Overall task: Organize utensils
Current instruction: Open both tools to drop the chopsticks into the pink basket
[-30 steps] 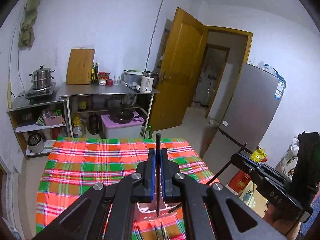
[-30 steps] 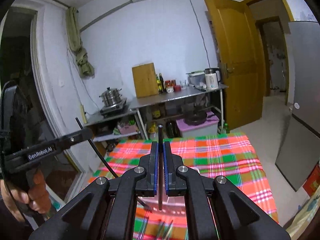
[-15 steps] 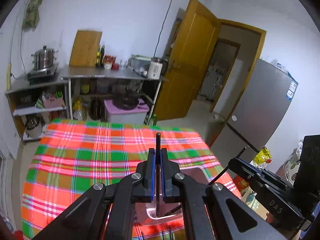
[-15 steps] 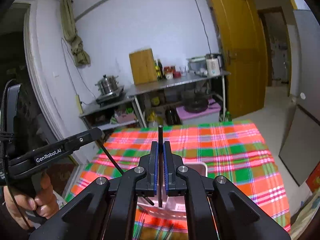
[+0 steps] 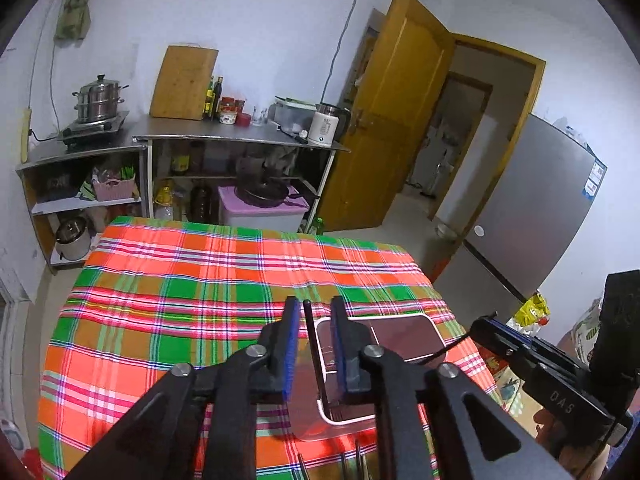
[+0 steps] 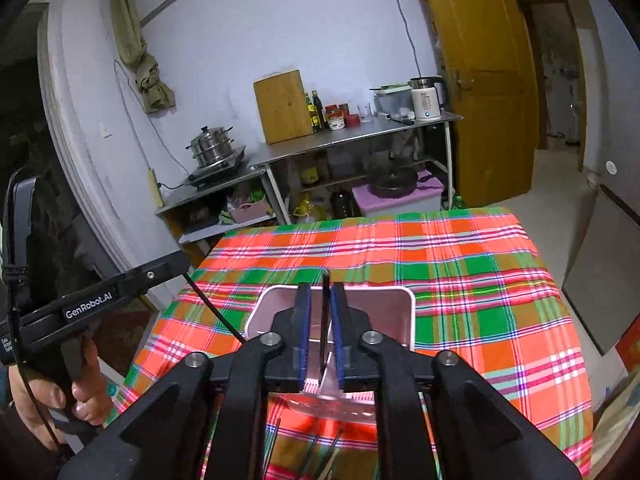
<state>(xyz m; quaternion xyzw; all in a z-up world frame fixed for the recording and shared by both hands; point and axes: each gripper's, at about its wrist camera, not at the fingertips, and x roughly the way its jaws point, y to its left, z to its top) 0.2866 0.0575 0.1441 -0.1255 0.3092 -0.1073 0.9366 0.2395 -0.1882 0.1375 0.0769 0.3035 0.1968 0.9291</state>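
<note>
A pink, white-rimmed utensil box (image 5: 404,338) (image 6: 384,316) stands on the plaid tablecloth (image 5: 200,288). My left gripper (image 5: 315,308) hangs over its left end. Its jaws are opening, and a thin black utensil handle (image 5: 310,332) leans loose in the gap with its lower end down in the box. My right gripper (image 6: 320,292) hovers over the box's near side, jaws also opening. A second black handle (image 6: 325,312) stands free between the pads, its pale head low in the box.
Several more dark utensils (image 5: 352,460) (image 6: 320,456) lie on the cloth near the front edge. The other gripper's body shows at each view's side (image 5: 560,380) (image 6: 100,300). Beyond the table are a steel counter (image 5: 240,140), a yellow door and a fridge.
Both grippers have come down toward the pink box. Their jaws, shut on the black handles before, have parted, and the handles now stand loose between the pads.
</note>
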